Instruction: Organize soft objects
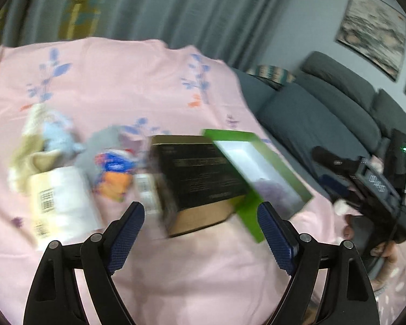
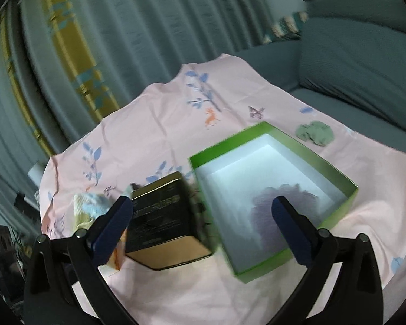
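The left gripper [image 1: 200, 211] and right gripper [image 2: 203, 211], both spread wide and empty, hover over a pink cloth [image 1: 154, 86], a black box [image 1: 200, 173] just ahead, a green box [image 2: 273, 197] holding something purple to its right, blurred soft things [image 1: 51, 140] heaped farther left.

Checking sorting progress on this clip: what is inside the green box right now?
The green box has a white interior holding one soft, purplish fuzzy item, blurred by motion. The right gripper's finger covers part of it, so its full shape cannot be told. The rest looks bare.
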Tool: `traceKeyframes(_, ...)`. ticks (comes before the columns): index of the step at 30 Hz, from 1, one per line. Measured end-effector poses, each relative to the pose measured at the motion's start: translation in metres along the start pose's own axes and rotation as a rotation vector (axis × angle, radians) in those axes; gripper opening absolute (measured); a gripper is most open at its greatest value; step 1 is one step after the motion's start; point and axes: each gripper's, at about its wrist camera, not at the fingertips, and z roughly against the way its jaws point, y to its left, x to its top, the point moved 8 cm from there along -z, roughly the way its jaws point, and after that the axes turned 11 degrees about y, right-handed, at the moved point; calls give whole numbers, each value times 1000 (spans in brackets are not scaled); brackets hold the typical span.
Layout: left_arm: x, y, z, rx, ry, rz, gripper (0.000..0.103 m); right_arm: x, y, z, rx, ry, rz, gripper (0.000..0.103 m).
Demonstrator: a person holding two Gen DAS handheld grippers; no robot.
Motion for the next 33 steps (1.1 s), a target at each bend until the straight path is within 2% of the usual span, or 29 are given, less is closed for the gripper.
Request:
traceKeyframes(5, -18, 54, 14, 123, 1, 57, 86, -11, 36, 3, 85, 11, 49, 102)
traceKeyframes(9, -34, 95, 17, 198, 2, 123, 86, -20, 59, -2, 91, 23, 91, 102)
traceKeyframes(11, -39, 112, 16, 200, 6, 164, 86, -24, 69, -5, 99, 31, 104, 102)
traceKeyframes(14, -44, 134, 19, 166, -54, 237, 86, -32, 86, -12, 121, 47, 131, 102)
traceKeyframes(20, -64, 159, 12, 176, -57, 263, 86, -50, 110, -30, 94, 85, 179, 102)
traceKeyframes(23, -64, 163, 9, 192, -49, 277, 86, -58, 121, -39, 95, 112, 201, 102)
traceKeyframes(28, -64, 167, 13, 159, -71, 312, 86, -72, 137, -51, 81, 146, 256, 102)
traceKeyframes(33, -64, 170, 16, 170, -83, 331, 86, -82, 148, -58, 83, 171, 289, 102)
